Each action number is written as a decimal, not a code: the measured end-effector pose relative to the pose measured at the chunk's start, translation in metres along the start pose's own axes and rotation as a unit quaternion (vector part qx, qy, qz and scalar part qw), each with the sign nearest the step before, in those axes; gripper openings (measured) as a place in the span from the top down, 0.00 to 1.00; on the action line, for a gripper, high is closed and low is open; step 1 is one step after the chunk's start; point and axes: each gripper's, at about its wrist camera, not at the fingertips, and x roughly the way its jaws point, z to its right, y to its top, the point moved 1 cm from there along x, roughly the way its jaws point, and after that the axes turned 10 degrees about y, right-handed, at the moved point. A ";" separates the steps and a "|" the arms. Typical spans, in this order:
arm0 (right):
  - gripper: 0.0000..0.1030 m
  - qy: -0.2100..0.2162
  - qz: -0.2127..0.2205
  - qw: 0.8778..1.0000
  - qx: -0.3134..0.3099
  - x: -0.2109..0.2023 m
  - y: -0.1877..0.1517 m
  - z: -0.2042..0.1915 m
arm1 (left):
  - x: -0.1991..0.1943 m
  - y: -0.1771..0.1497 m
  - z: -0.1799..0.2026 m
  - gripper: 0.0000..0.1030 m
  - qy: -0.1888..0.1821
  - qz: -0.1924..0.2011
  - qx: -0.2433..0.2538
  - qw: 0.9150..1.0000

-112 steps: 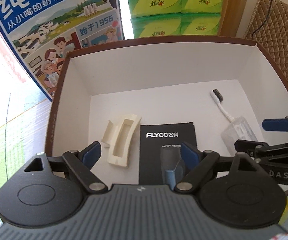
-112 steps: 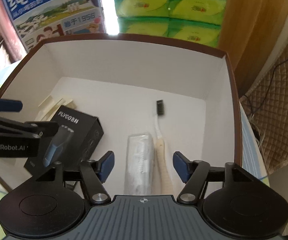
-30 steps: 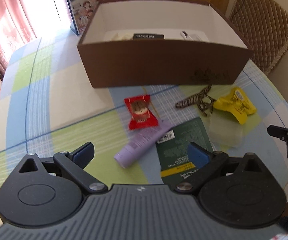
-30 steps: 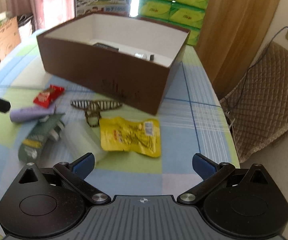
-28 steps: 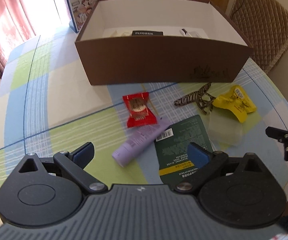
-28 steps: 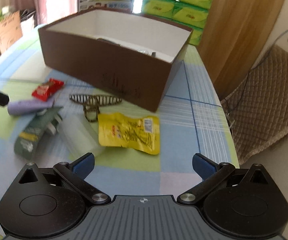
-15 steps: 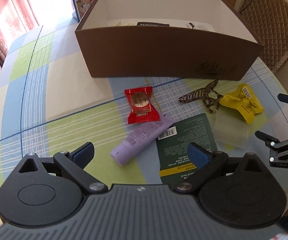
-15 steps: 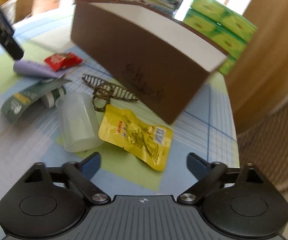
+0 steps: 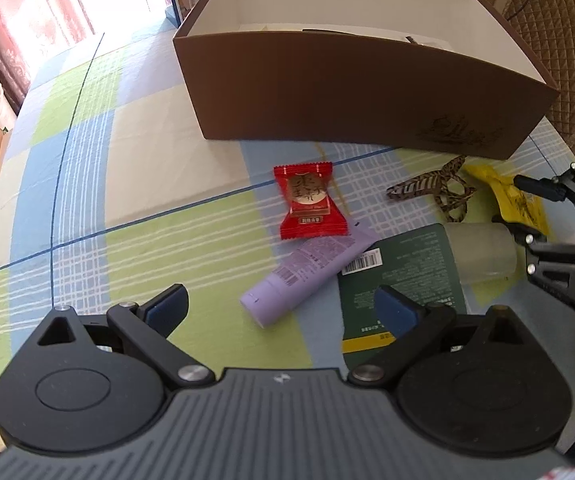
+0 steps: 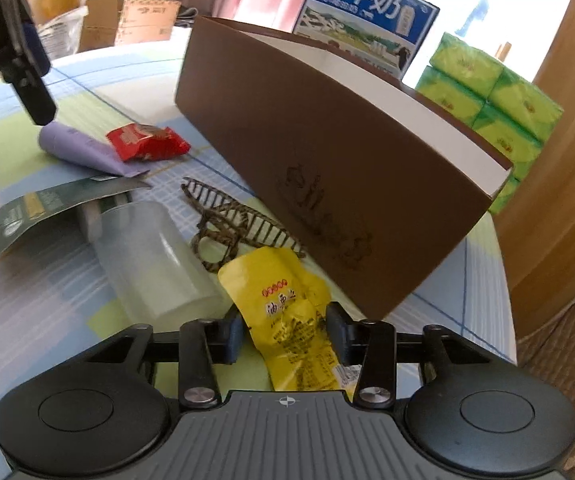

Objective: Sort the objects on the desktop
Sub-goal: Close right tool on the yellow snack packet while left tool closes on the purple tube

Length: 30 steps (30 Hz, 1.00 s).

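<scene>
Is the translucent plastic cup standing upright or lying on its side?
On its side: the translucent plastic cup lies flat on the checked tablecloth, beside the yellow snack packet.

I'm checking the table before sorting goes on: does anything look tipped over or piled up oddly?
Yes. The translucent cup lies on its side rather than upright, with the dark green packet resting over one end. The red candy wrapper overlaps the purple tube. Nothing looks spilled or torn.
</scene>
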 end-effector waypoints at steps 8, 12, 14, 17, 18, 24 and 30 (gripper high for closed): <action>0.75 0.018 0.013 0.986 0.166 -0.024 0.011 0.034 | 0.008 0.002 -0.003 0.06 -0.012 0.016 0.036 0.999; 0.80 0.032 0.025 0.962 0.270 -0.042 0.010 0.061 | 0.018 0.004 0.002 0.11 -0.018 0.020 0.081 0.996; 0.80 0.037 0.028 0.951 0.307 -0.053 0.009 0.071 | 0.023 0.005 0.005 0.14 -0.022 0.023 0.110 0.993; 0.80 0.030 0.022 0.938 0.344 -0.060 0.006 0.083 | 0.031 0.007 0.011 0.17 -0.029 0.027 0.154 0.987; 0.80 0.029 0.023 0.935 0.353 -0.064 0.003 0.086 | 0.033 0.007 0.013 0.22 -0.032 0.027 0.169 0.985; 0.81 0.013 0.015 0.930 0.368 -0.069 0.002 0.092 | 0.049 0.007 0.025 0.41 -0.049 0.030 0.236 0.970; 0.81 0.007 0.009 0.924 0.382 -0.074 0.001 0.093 | 0.046 0.010 0.025 0.74 -0.065 0.035 0.234 0.969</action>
